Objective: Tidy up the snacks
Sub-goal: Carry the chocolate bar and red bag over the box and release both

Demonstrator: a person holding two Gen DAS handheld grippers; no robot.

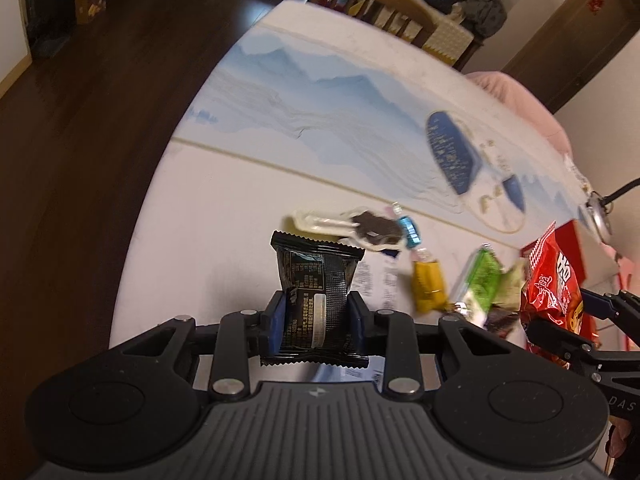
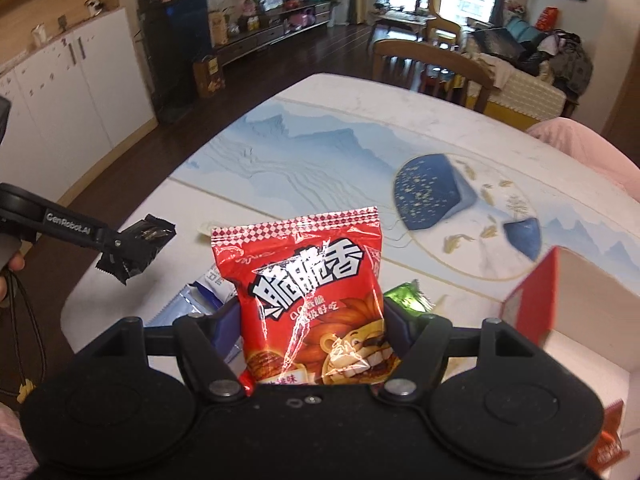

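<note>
My left gripper [image 1: 316, 316] is shut on a black snack packet [image 1: 316, 280] and holds it upright above the table; it also shows in the right wrist view [image 2: 136, 248] at the left. My right gripper [image 2: 310, 320] is shut on a red snack bag [image 2: 308, 280], held above the table; the bag shows in the left wrist view [image 1: 552, 280] at the right. On the table lie a yellow packet [image 1: 430, 286], a green packet [image 1: 482, 280], a blue-wrapped candy [image 1: 410, 232] and a white and brown packet [image 1: 352, 226].
A red and white box [image 2: 568, 296] stands at the right of the table. The white table [image 2: 320, 148] has a blue mountain print. A blue and white packet [image 2: 200, 296] lies under the red bag. A wooden chair [image 2: 432, 64] stands at the far edge.
</note>
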